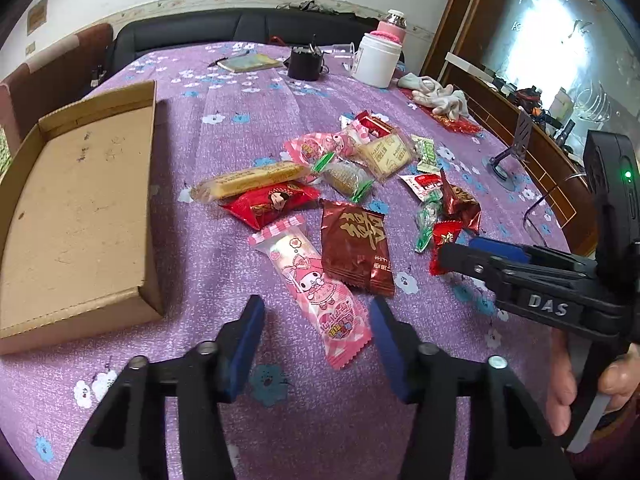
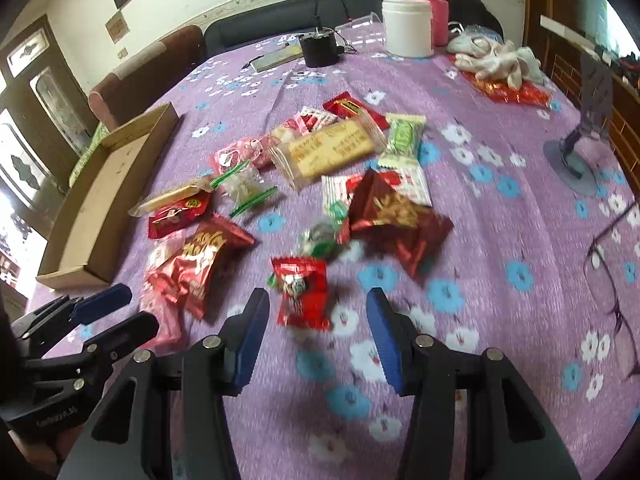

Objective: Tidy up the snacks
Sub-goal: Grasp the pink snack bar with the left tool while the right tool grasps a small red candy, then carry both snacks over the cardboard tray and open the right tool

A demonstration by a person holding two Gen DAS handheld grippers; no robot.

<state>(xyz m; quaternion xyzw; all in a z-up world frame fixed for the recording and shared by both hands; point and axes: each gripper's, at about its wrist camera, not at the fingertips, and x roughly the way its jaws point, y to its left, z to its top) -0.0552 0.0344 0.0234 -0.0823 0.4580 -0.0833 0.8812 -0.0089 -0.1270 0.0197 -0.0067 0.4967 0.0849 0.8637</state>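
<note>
Daylight was admitted through a window (image 1: 548, 40) blown out to white glare, soft shadows were cast beside the cardboard box (image 1: 80, 216), right wrist view was smeared by motion blur, edges were bent and darkened by fisheye.

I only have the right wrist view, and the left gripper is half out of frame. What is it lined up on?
Observer: A long pink cartoon packet. Its near end lies between the left gripper pads, and they don't touch it.
Operator: Anything in the cardboard box yet?
Observer: No. The cardboard box shows its whole floor here, with no snacks on it.
Operator: Anything showing on my gripper's body?
Observer: A green light glows on the right gripper housing.
</note>
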